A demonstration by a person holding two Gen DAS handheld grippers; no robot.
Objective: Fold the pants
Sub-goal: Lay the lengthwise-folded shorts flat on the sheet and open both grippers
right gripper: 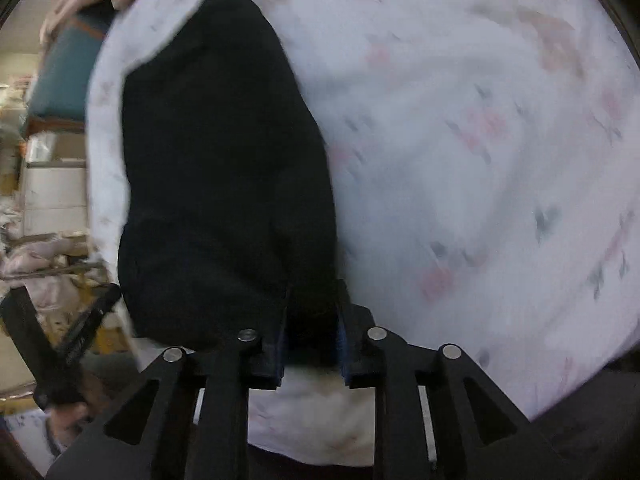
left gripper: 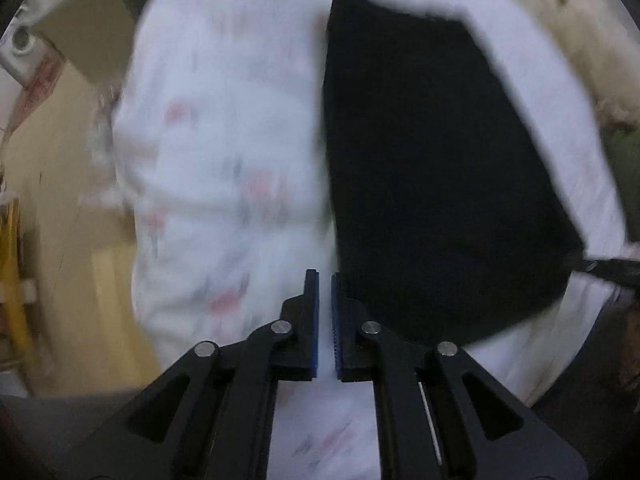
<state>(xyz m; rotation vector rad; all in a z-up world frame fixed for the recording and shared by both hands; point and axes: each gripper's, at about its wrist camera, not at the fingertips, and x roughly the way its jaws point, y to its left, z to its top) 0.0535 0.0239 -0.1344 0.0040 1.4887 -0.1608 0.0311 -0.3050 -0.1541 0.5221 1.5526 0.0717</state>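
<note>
From the left wrist, we look down on black pants (left gripper: 432, 168) lying on a white sheet (left gripper: 224, 152) printed with faint pink and grey marks. The pants fill the frame from 12 to 4 o'clock, one straight edge running down the middle toward our left gripper (left gripper: 325, 280). Its jaws stand almost together, only a thin slit between the blue pads, and we see nothing but sheet in that slit; the right pad sits just beside the pants' edge. At 3 o'clock a dark tool reaches the far corner of the cloth: the other gripper, we judge. The frame is blurred, so seams and waistband cannot be made out.

From the right wrist, the same pants (right gripper: 224, 168) run from 11 o'clock down to 6, on the same sheet (right gripper: 480, 160). Our right gripper (right gripper: 312, 320) has a fold of the black cloth between its jaws, which stand partly apart around it; whether they are pressing firmly we cannot tell, because the cloth hides the tips. At 8 o'clock the left gripper (right gripper: 92, 312) shows as a black linkage.

We judge the pants light, soft and limp: they will sag and drape from any hold, not stay flat. Corners and hem or waistband edges are the places to pinch, both layers together, one gripper at each end of an edge, so that the fold lands square and does not bunch.
</note>
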